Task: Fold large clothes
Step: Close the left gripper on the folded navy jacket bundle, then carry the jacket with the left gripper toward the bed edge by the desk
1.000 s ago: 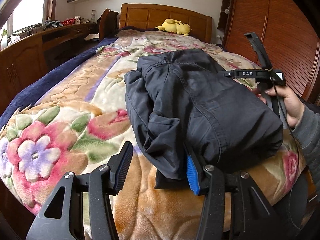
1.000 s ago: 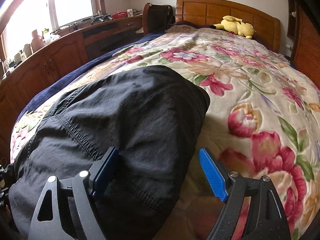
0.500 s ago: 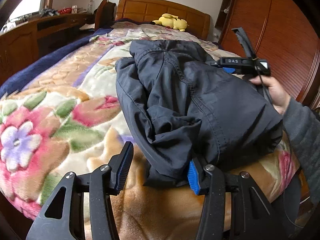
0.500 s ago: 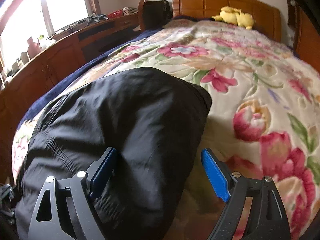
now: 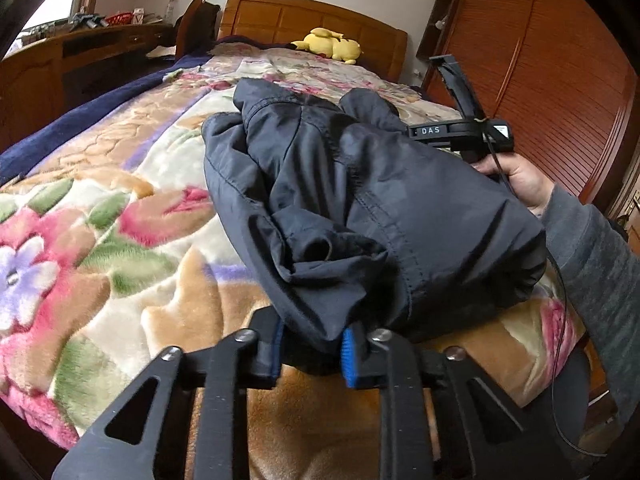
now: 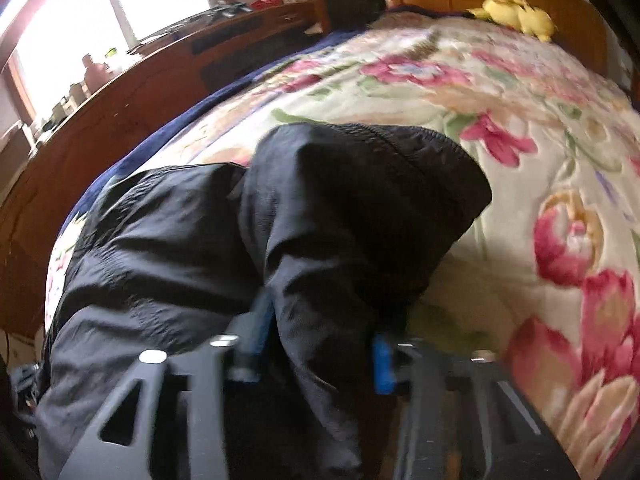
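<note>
Fabric is what I have in both tools right now. Starting at the left: my left gripper (image 5: 310,354) has just been closing, and its blue pads now pinch a bunched lower edge of the dark jacket (image 5: 360,200), with cloth plainly between them. I took that near edge because the bundle sits at the foot of the bed, close to me, and a fold has to start from a corner I can lift.

The jacket itself lies in a rough heap on the floral blanket (image 5: 100,208), already doubled over in places, so I judge the fold to be partway done rather than starting.

Moving right, the right gripper (image 6: 320,344) has also just been closing, and its jaws now stand narrow on a thick ridge of the jacket's other near edge; the right wrist view is blurred, but cloth fills the gap. From the left wrist view I see the person's hand (image 5: 516,178) and grey sleeve (image 5: 592,256) holding that tool beside the bundle.

With both near corners gripped, my next move would likely be to lift and carry them away from me toward the yellow plush toy (image 5: 330,44) end. The slippery, puffy cloth could slide out of such shallow pinches.
</note>
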A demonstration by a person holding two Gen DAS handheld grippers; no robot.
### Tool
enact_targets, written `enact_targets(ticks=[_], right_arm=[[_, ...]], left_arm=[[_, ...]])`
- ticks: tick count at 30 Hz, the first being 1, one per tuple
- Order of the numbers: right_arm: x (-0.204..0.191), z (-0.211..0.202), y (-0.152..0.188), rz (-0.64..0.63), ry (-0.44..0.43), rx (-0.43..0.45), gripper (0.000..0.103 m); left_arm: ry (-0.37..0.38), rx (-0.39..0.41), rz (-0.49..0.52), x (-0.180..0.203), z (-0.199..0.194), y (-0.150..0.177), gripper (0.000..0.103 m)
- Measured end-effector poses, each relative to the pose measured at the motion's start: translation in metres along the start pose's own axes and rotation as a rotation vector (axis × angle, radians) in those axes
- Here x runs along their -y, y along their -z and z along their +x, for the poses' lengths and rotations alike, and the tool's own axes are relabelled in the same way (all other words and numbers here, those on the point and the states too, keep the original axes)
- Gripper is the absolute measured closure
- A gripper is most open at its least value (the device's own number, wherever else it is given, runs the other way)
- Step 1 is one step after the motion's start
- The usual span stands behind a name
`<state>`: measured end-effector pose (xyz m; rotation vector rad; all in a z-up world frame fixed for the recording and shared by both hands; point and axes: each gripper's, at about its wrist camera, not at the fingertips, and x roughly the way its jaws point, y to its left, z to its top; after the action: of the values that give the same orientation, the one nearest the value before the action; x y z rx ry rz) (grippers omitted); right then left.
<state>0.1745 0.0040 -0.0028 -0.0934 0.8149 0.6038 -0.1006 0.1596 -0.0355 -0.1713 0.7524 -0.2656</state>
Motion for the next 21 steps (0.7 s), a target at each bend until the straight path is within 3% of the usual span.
enact_targets(ticks=[6,15,21], right_arm=[[-0.016,-0.027,0.004,-0.058,0.107,0.092,0.091],[-0.019,-0.060,0.009,-0.069,0.142,0.191,0.092],[-0.049,-0.066,0.004,-0.106,0.154,0.226,0.092]], left_arm=[[-0.006,0.062,0.021,0.001,-0.014,-0.008,0.090],[0.004,0.142,0.027,-0.010,-0.034,-0.027,0.094],[-0.030,0.201,0.053,-0.030,-0.057,-0.045,0.097]])
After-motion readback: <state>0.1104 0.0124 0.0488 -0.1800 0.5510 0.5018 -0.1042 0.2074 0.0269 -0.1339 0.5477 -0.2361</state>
